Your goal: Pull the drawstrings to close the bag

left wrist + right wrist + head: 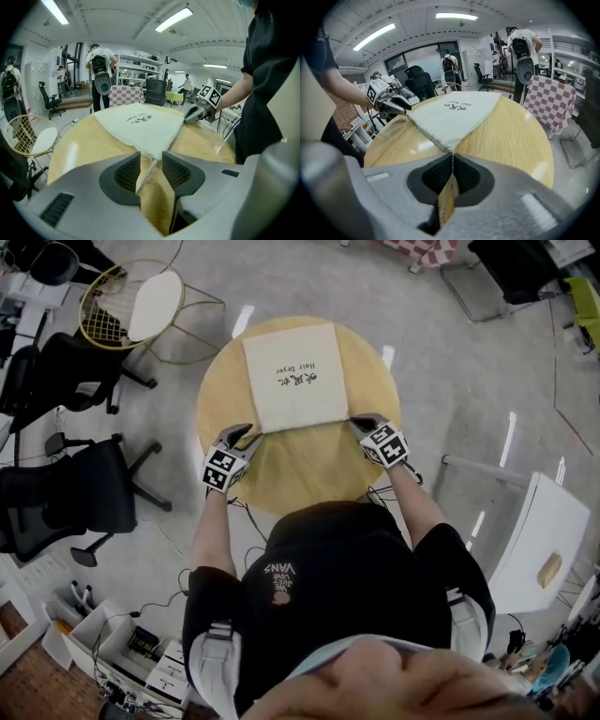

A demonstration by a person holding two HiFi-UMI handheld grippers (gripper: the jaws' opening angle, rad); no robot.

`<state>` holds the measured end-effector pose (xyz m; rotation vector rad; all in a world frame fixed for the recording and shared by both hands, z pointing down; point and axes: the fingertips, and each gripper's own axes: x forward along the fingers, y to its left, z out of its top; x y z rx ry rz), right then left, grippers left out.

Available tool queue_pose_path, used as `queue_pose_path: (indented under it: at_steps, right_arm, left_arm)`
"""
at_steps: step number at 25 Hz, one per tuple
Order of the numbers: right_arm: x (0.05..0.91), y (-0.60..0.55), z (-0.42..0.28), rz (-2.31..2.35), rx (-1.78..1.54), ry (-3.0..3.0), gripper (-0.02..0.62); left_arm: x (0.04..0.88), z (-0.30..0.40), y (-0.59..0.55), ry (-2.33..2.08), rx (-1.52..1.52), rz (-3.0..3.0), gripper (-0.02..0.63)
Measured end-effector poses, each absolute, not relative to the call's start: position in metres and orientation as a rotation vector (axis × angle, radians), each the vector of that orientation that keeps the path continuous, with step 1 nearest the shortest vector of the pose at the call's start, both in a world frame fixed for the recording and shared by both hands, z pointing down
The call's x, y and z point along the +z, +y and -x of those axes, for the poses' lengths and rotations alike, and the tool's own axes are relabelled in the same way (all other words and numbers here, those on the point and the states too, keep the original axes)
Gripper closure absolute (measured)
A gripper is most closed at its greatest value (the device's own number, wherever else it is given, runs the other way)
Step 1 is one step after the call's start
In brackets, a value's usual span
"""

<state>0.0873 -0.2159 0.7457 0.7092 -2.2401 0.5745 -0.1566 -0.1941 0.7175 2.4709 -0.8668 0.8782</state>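
A soft, light white cloth bag [295, 376] lies flat on a round wooden table [309, 474]. At the bag's near left corner my left tool [150, 164] is spread, with the thin, limp drawstring [143, 176] loose between its jaws. My right tool [452, 161] is pressed together on the bag's near right corner. I'd pinch the cords close to the hem.

The bag [295, 376] is cream with small dark print, and its drawstring [144, 172] is cream too. The table [309, 474] is pale wood grain. The left gripper [244, 434] and right gripper [358, 421] are grey (black pads, black-and-white square markers). At eleven o'clock a gold wire chair [105, 320] has a white seat.
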Motion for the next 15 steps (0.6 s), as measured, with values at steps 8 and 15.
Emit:
queue_pose_path:
  at_steps: [8, 15]
  right_arm:
    - [0.745, -0.218, -0.086, -0.73, 0.599, -2.232, 0.591]
    - [0.747, -0.218, -0.086, -0.732, 0.603, -2.231, 0.591]
  left_arm:
    - [0.73, 0.154, -0.196, -0.793, 0.999, -2.477, 0.46]
    - [0.74, 0.154, -0.188, -0.722, 1.073, -2.471, 0.494]
